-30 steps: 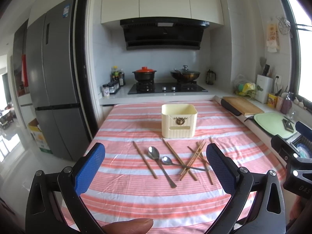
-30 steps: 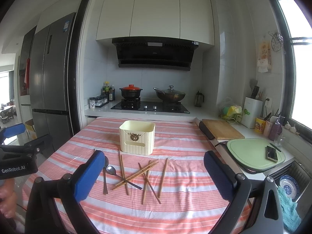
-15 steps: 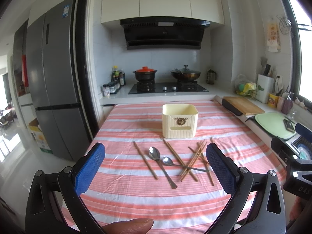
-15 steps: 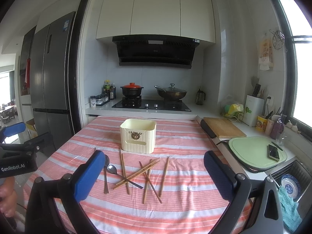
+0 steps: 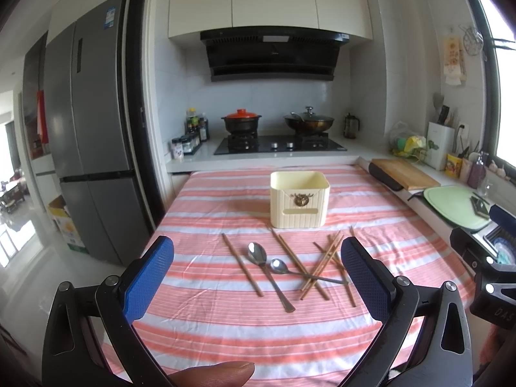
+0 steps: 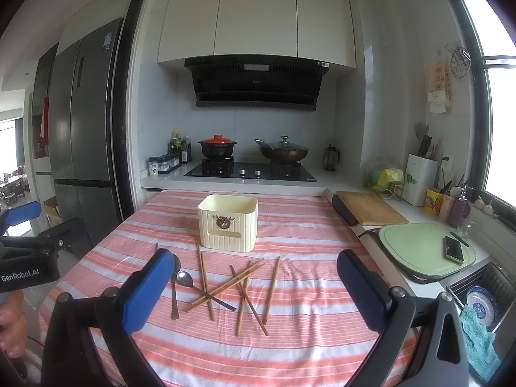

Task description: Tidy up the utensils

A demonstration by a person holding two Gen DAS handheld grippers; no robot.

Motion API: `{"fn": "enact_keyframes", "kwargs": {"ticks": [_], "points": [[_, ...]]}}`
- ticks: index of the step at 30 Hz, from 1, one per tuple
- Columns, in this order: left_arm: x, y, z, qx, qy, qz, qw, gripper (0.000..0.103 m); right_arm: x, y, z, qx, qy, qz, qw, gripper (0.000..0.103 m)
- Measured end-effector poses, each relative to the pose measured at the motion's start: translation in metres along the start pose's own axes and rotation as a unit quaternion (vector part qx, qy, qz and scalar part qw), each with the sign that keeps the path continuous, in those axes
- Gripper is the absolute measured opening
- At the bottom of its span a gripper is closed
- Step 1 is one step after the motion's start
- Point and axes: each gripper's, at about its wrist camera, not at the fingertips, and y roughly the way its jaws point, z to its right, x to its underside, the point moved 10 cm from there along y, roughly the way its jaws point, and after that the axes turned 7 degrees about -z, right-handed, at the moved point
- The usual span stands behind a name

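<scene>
Both your left tongs (image 5: 256,274) and right tongs (image 6: 254,285) are spread wide, holding nothing. Wooden chopsticks (image 6: 240,285) lie crisscrossed with two steel spoons (image 5: 269,266) on the striped bench (image 6: 306,338), just before the cream holder (image 6: 228,222).

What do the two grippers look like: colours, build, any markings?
Both are black plastic frames with silver screws and blue textured pads. The left gripper body, seen from the right wrist, reads "GenRobot.AI" in white. The right gripper is built alike. No sleeves show; cables cannot be made out.
</scene>
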Motion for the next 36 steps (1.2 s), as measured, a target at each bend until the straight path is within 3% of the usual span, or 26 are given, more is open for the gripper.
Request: {"fn": "enact_keyframes", "kwargs": {"ticks": [36], "points": [[0.014, 0.028, -0.014, -0.016, -0.013, -0.035, 0.9992, 0.103, 0.002, 0.007, 0.007, -0.004, 0.013, 0.0, 1.0, 0.103]]}}
